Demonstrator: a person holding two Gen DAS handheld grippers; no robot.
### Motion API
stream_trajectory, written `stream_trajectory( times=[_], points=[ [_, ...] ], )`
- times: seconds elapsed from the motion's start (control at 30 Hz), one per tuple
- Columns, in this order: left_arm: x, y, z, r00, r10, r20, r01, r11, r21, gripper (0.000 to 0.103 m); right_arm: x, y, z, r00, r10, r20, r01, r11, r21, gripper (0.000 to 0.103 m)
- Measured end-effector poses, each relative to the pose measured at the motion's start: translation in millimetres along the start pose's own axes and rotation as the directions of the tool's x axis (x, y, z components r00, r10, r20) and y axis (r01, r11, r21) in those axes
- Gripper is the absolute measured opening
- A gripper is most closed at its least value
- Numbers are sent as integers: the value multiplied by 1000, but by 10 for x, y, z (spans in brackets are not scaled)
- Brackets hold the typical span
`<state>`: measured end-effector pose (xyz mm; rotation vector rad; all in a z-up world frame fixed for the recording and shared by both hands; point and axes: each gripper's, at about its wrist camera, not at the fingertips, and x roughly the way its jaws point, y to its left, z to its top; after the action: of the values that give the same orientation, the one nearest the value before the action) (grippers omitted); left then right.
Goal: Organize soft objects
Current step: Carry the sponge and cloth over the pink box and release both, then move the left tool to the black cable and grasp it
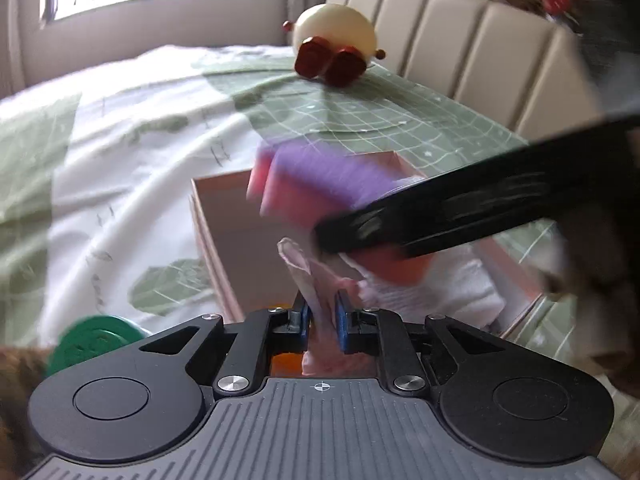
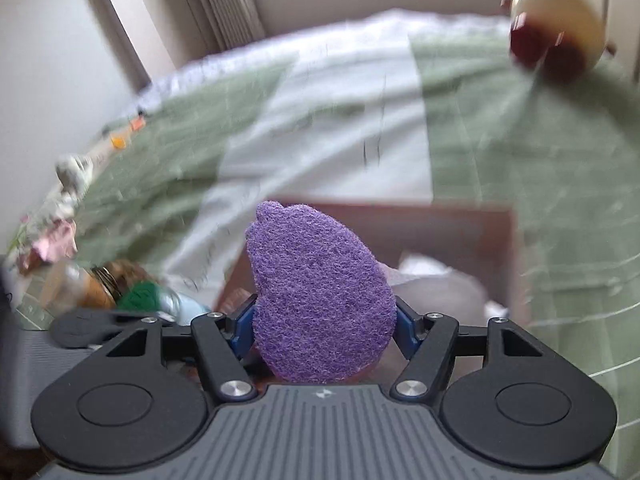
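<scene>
Pinched between the blue pads of the right gripper [image 2: 325,322] sits one purple sponge [image 2: 320,300], its rough face turned toward the camera and its pink underside showing in the left wrist view; the fingers stand fairly wide apart, pressed against the sponge's two sides. It hangs over one open cardboard box [image 2: 448,224]. One pale pink cloth [image 1: 316,280] lies between the pads of the left gripper [image 1: 323,320], whose fingers are nearly together; through the blur I cannot tell whether the pads press on the cloth or merely flank it. This cloth rises just above the near edge of the box, beside one white cloth [image 1: 452,284] lying inside it. From the left wrist view the right gripper reaches in from the right, crossing above the box with the sponge at its tip. One box rests on a bed cover [image 1: 132,132] of white and green patches. One cream plush toy [image 1: 336,40] with dark red feet sits well beyond it by the padded headboard [image 1: 460,52]. One green round lid [image 1: 92,338] lies near the left gripper's left side.
</scene>
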<state>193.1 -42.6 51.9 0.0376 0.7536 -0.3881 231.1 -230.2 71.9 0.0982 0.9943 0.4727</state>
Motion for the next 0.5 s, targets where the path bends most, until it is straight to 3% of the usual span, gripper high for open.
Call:
stream_trajectory(
  times=[0.13,0.5],
  points=[
    [-131,54,-28,999,21,31,-21,1000,12,16,272,-16,-116,990,-124,-60,123,992,-29,66],
    [-460,1,71,993,-12,117,12,1000,3,16,-321,-68,-186,996,-82,16,81,995,53,69]
  ],
)
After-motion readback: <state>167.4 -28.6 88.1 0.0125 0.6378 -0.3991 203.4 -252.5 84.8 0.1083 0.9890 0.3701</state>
